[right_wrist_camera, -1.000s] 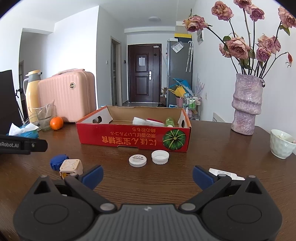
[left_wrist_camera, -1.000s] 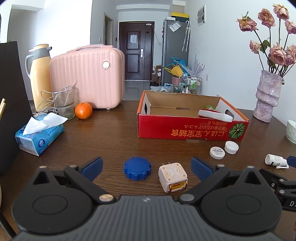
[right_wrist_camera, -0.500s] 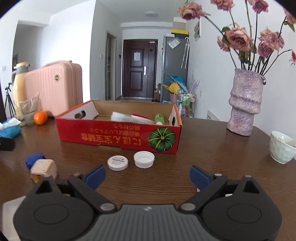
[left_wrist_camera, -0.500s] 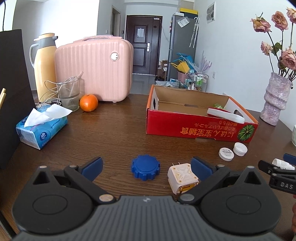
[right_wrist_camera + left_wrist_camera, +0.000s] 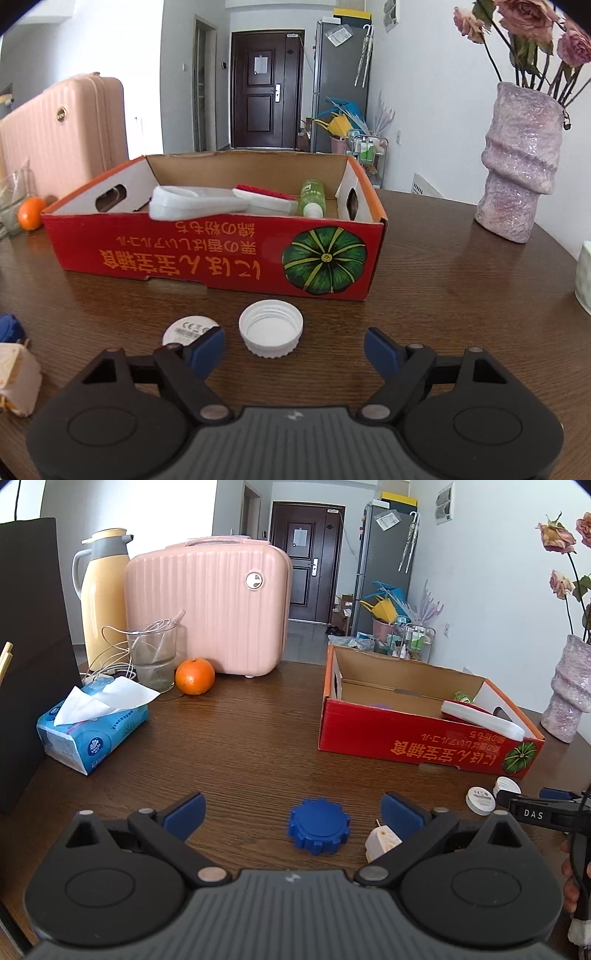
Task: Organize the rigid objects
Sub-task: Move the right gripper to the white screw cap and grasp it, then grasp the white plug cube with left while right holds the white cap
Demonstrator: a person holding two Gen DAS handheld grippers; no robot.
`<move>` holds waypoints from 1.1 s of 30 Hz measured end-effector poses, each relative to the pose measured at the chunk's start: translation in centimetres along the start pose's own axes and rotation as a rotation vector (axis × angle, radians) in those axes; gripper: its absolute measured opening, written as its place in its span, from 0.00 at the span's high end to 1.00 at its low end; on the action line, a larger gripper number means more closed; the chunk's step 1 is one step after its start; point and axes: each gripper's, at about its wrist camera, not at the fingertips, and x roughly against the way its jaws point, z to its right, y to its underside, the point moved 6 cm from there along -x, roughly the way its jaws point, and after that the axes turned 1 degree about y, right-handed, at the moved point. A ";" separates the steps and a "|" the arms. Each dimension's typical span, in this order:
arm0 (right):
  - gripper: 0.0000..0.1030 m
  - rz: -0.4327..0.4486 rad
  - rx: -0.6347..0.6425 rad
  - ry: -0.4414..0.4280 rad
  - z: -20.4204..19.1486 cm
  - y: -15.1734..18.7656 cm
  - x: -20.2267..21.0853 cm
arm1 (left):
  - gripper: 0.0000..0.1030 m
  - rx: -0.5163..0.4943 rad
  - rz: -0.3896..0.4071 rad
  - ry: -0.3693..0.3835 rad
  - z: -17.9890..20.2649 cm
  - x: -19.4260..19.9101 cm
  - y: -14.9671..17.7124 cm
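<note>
My left gripper (image 5: 291,810) hangs open low over the table. A blue toothed cap (image 5: 318,825) lies between its fingers, untouched. A cream plug adapter (image 5: 382,843) is half hidden behind its right finger. My right gripper (image 5: 294,349) is open with its jaws closing. An upturned white screw cap (image 5: 270,332) sits between its fingers, clear of both pads. A flat white disc (image 5: 188,328) lies just behind the left fingertip. The red cardboard box (image 5: 207,258) beyond holds a white case, a red-edged item and a green bottle (image 5: 312,195). The right gripper (image 5: 535,805) also shows at the left view's right edge.
A pink suitcase (image 5: 207,605), yellow thermos (image 5: 101,590), glass with cables (image 5: 153,657), orange (image 5: 194,676) and tissue pack (image 5: 92,727) fill the table's back left. A black panel (image 5: 29,646) stands at the left. A purple vase (image 5: 517,166) and a white cup (image 5: 583,280) stand at the right.
My right gripper has moved left and down to the white screw cap, its jaws narrowing. The left gripper drifted left, so the adapter now sits behind its right finger.
</note>
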 end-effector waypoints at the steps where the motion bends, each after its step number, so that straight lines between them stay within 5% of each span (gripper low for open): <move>1: 0.24 -0.003 -0.006 -0.007 0.0 -0.1 -0.3 | 0.00 0.002 -0.001 -0.002 0.0 -0.1 0.0; 3: 0.31 -0.014 -0.014 -0.022 0.0 -0.3 -0.8 | 0.00 0.008 -0.004 -0.007 -0.2 -0.4 -0.2; 6: 0.62 -0.013 -0.027 -0.058 -0.1 -0.3 -1.0 | 0.00 0.020 -0.015 -0.013 -0.5 -0.7 -0.2; 33: 0.62 0.213 -0.023 -0.072 -0.8 0.8 8.8 | 0.00 0.026 -0.028 0.000 -0.6 -0.8 0.3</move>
